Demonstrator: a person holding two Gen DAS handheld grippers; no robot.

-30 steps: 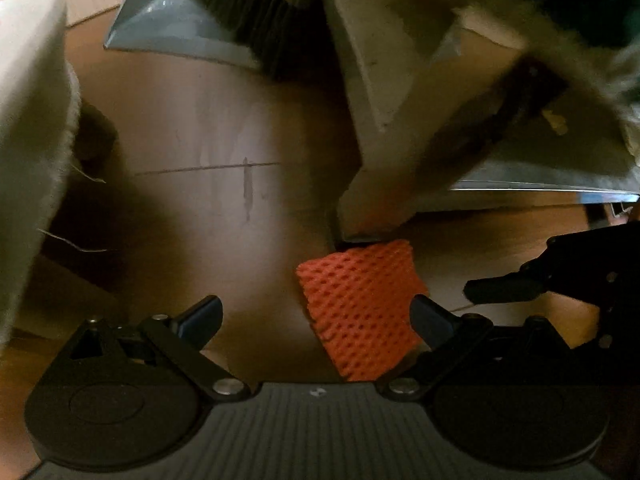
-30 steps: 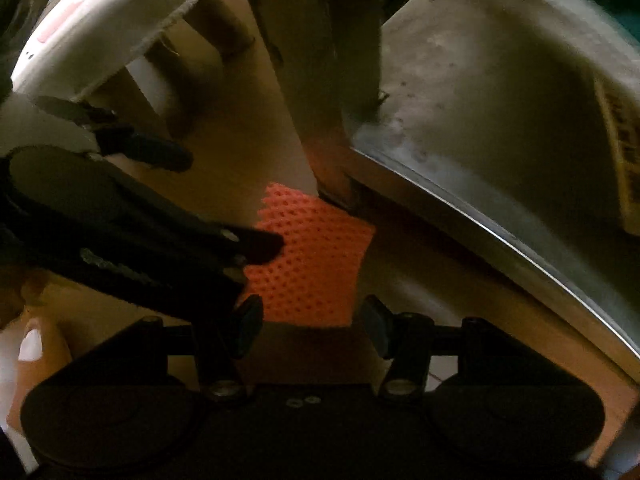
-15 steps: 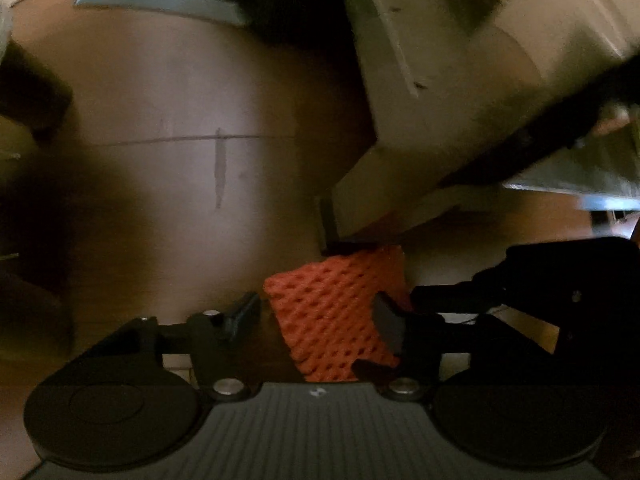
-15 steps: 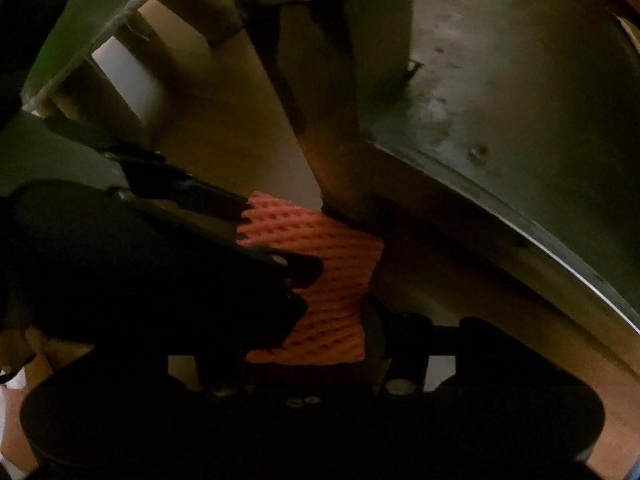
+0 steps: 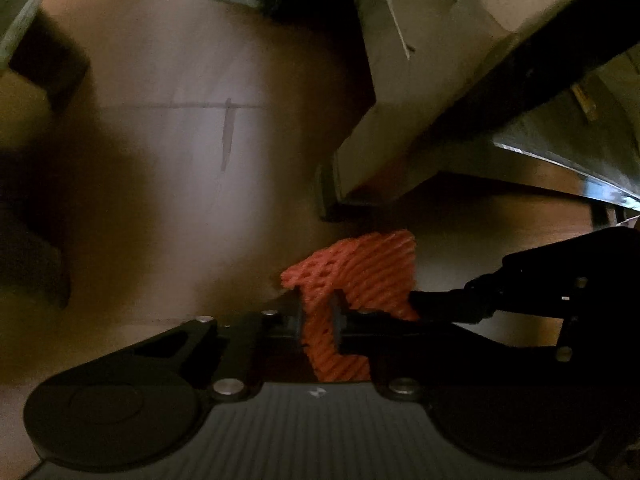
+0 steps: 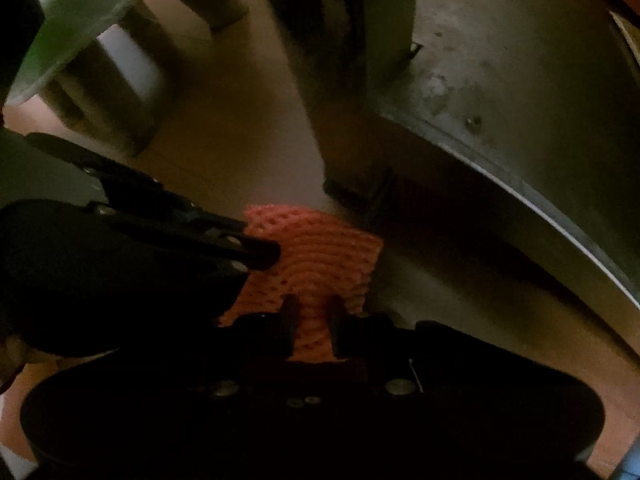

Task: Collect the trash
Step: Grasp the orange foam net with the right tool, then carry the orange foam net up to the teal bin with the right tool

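Left wrist: both grippers just closed on orange foam net [image 5: 360, 272].

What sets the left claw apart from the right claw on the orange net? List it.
The left claw pinches the net on its left side; the right claw pinches its right side. The left claw holds a bunched-up fold; at the right claw the net looks flatter. Shared: both are black, point down at the floor, and have just been closing, each now clamped on the same net.
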